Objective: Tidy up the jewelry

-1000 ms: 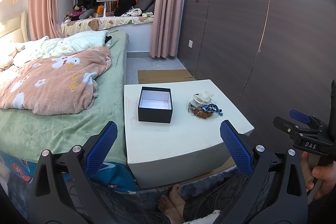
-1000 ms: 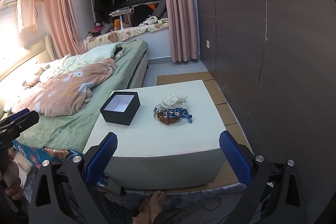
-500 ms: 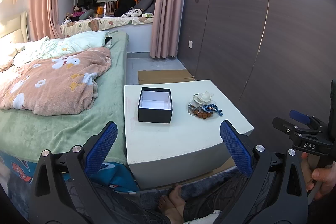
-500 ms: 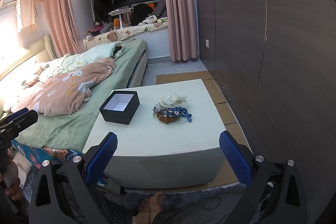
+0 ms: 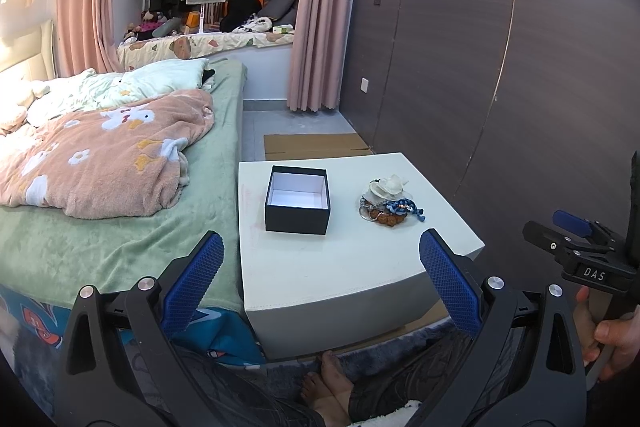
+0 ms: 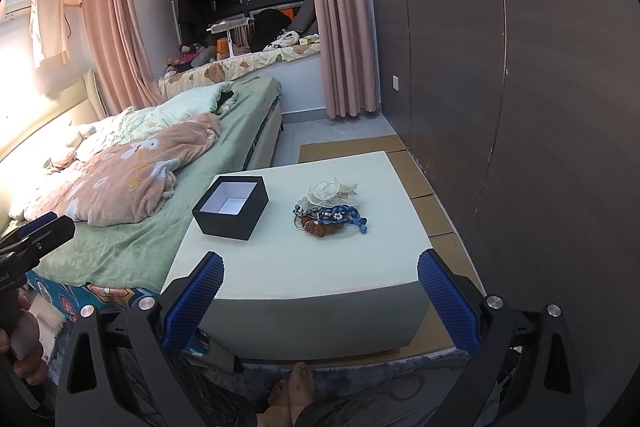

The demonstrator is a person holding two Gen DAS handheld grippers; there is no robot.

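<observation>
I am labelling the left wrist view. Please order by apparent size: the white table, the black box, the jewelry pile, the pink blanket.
1. pink blanket and white table: similar apparent size, and depth differs, so I do not rank them.
2. black box
3. jewelry pile, smallest.

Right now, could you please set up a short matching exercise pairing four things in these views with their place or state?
Things:
1. black box
2. jewelry pile
3. pink blanket
4. left gripper

Descriptions:
A. heaped on the table's right part
B. open, holding nothing
C. lidless, white inside, nothing in it
D. crumpled on the green bed

Pairs: 1-C, 2-A, 3-D, 4-B
</observation>
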